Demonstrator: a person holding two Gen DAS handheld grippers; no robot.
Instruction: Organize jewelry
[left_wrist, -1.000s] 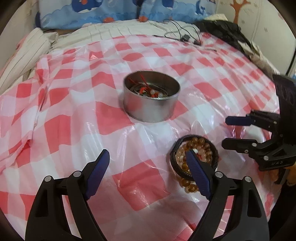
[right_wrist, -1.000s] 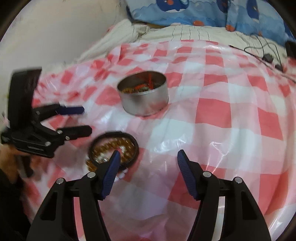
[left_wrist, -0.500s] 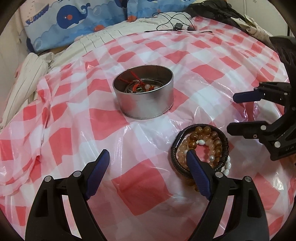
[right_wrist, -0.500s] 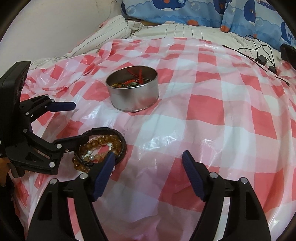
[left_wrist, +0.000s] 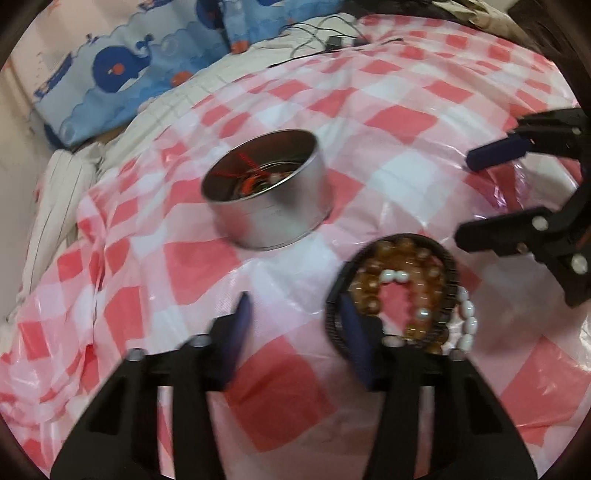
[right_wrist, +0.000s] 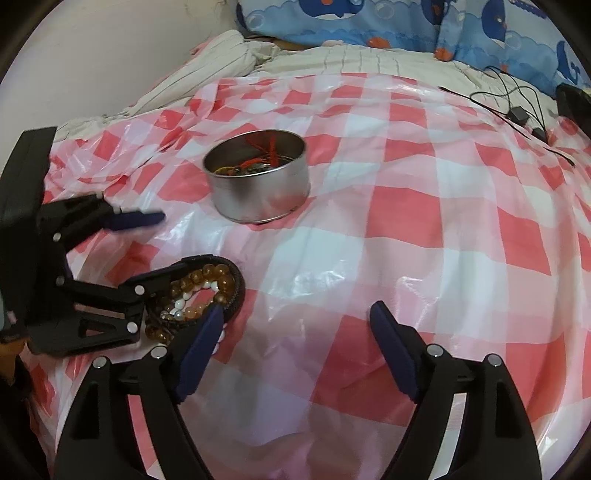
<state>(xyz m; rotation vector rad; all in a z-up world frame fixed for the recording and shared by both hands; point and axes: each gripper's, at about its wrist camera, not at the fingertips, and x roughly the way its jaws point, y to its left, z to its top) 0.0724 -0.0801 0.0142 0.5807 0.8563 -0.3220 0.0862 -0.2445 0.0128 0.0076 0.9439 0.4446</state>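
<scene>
A round metal tin (left_wrist: 267, 192) with red cord and jewelry inside stands on the red-and-white checked plastic sheet (left_wrist: 388, 122); it also shows in the right wrist view (right_wrist: 258, 177). A pile of bracelets (left_wrist: 402, 291), amber beads, white beads and a black braided band, lies in front of the tin (right_wrist: 207, 291). My left gripper (left_wrist: 295, 325) is open, its right finger over the black band's left edge. My right gripper (right_wrist: 295, 325) is open and empty, just right of the pile; it shows at the right of the left wrist view (left_wrist: 476, 199).
Blue whale-print pillows (right_wrist: 369, 22) and a striped cloth (right_wrist: 207, 74) lie at the back of the bed. Black cables with a small adapter (right_wrist: 517, 110) lie at the far right. The sheet is wrinkled on the left (left_wrist: 74, 258).
My left gripper has moved forward and down onto the bracelet pile. The right gripper has shifted slightly, its jaws still wide.
</scene>
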